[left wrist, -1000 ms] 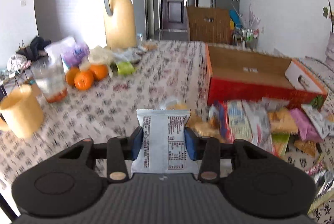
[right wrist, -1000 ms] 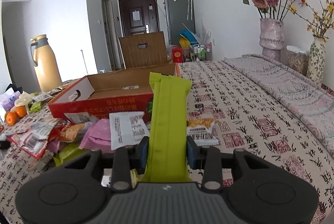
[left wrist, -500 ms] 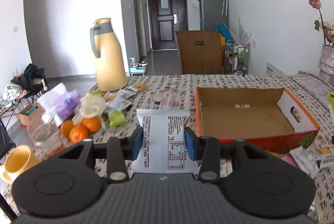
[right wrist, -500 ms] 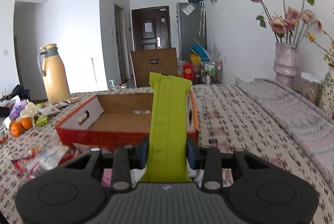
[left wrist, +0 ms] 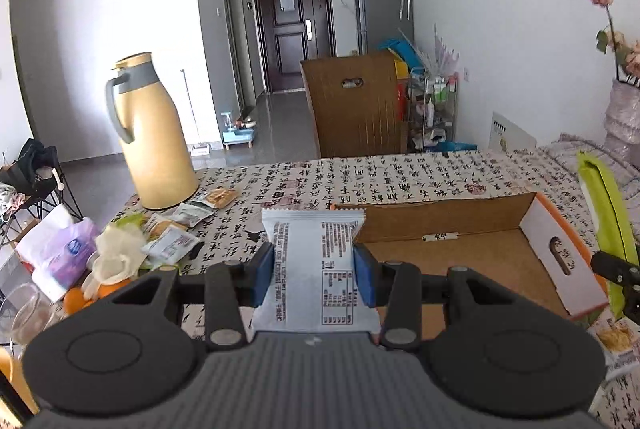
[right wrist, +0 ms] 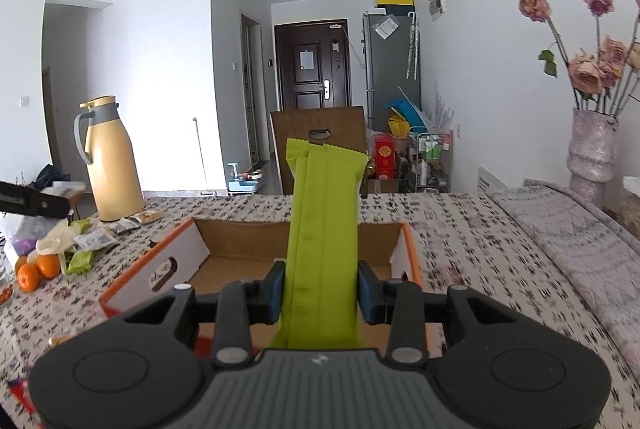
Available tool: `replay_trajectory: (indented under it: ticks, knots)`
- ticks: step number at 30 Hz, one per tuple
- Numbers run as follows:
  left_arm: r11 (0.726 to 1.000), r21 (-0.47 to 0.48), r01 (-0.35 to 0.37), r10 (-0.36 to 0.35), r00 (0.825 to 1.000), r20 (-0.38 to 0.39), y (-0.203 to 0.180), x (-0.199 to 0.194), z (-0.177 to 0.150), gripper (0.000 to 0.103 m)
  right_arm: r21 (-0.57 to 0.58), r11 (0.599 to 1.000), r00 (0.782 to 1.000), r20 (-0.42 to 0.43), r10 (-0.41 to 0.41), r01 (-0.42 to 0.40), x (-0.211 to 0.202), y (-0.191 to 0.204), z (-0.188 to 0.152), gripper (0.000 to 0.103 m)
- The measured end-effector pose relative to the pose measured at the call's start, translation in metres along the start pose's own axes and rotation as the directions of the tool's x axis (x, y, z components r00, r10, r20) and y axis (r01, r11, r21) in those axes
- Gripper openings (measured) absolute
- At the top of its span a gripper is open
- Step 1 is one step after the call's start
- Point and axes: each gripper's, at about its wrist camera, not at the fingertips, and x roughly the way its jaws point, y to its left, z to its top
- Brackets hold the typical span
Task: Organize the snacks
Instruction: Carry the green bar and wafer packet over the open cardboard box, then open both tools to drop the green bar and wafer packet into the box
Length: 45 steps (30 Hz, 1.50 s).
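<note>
Two snacks are in our grip. Our left gripper (left wrist: 313, 279) is clamped on a white packet (left wrist: 314, 269), bottom centre of the left view, held above the table's (left wrist: 400, 185) patterned cloth at the box's (left wrist: 440, 217) left edge. Our right gripper (right wrist: 320, 291) pinches a green bar (right wrist: 324, 229) standing upright at mid-frame, over the open box (right wrist: 240, 241). At the left of both views sit a yellow jug (left wrist: 154, 137), loose wrappers (left wrist: 172, 241) and oranges (right wrist: 38, 271). A vase (right wrist: 592, 153) of flowers stands at the right.
</note>
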Motion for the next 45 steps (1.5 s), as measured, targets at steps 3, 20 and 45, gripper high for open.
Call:
replay_trajectory:
  ticks: [3, 20, 45]
  knots:
    - [1.000, 0.017, -0.005, 0.005, 1.000, -0.028, -0.005, 0.020, 0.007, 0.043, -0.001, 1.000, 1.000, -0.011, 0.007, -0.007, 0.020, 0.002, 0.007, 0.035]
    - [0.994, 0.108, 0.001, 0.017, 0.986, -0.165, -0.031, 0.101, -0.001, 0.044, 0.043, 0.999, 0.989, -0.142, 0.029, -0.023, 0.099, -0.003, -0.001, 0.036]
    - [0.998, 0.063, -0.010, 0.011, 1.000, -0.028, -0.014, 0.023, -0.010, 0.103, 0.048, 0.999, 0.995, -0.098, -0.018, 0.023, 0.042, -0.013, 0.000, 0.103]
